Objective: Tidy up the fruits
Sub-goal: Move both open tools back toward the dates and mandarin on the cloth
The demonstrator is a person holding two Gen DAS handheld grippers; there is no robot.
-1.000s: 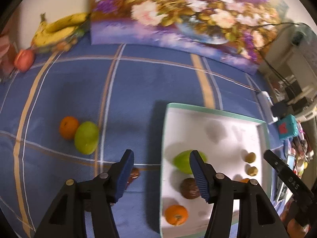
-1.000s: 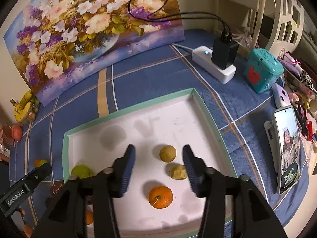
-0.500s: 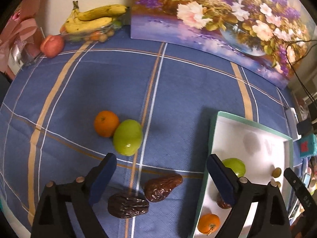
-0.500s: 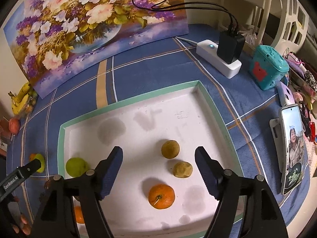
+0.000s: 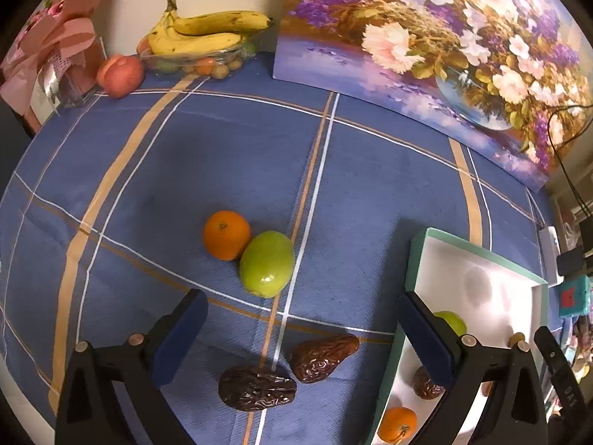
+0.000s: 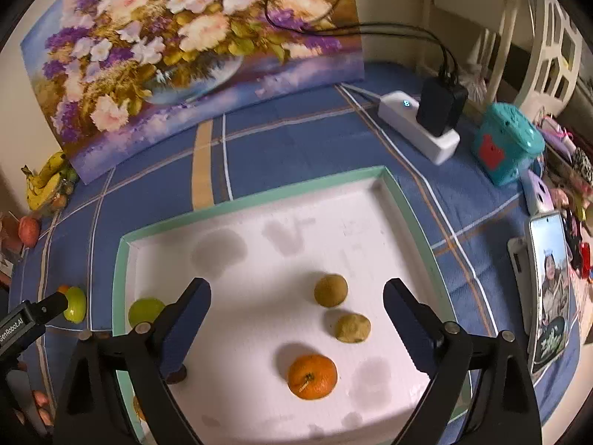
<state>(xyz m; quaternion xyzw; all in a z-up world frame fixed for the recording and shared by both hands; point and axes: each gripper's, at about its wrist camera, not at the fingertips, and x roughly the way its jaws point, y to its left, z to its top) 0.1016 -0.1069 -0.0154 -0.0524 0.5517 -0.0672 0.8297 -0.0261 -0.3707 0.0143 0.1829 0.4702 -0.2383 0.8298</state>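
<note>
While both sets of jaws open empty, I hold the left gripper [image 5: 296, 337] above two wrinkled brown dates [image 5: 257, 389] for pickup; right gripper [image 6: 296, 319] over white foam tray [image 6: 407, 200].

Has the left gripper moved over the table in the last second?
Yes. The left gripper has shifted left, off the white tray and over the two dates on the blue cloth, its jaws opening, nothing between them.
</note>
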